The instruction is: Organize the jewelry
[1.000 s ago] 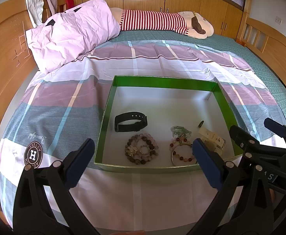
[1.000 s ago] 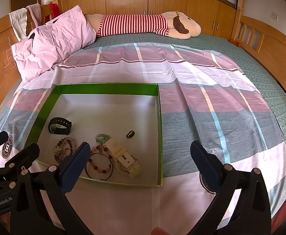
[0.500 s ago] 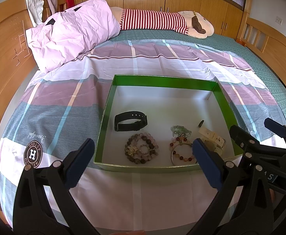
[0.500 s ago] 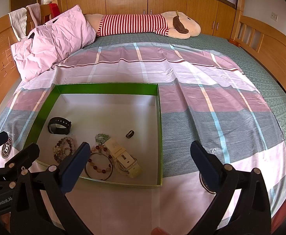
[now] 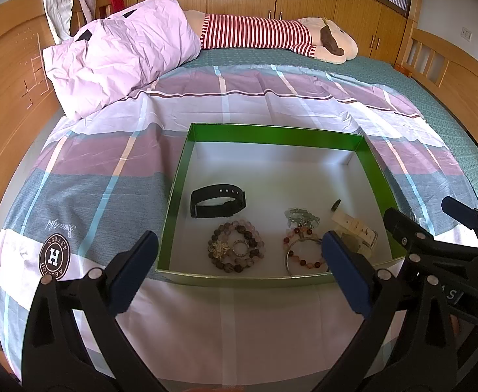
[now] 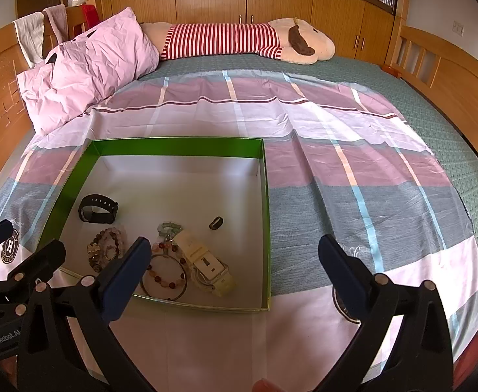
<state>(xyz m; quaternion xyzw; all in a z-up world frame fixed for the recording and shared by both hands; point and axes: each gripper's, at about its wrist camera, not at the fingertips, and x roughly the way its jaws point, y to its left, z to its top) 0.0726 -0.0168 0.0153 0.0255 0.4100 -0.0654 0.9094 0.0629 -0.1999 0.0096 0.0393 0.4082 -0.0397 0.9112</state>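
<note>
A green-walled box with a white floor lies on the bed. In it are a black wristband, a grey beaded bracelet, a red beaded bangle, a green trinket, a cream watch and a small dark ring. My left gripper is open and empty before the box's near wall. My right gripper is open and empty at the box's near right corner.
The box rests on a striped pink, grey and white sheet. A pink pillow and a striped plush toy lie at the far end. Wooden bed rails stand at both sides.
</note>
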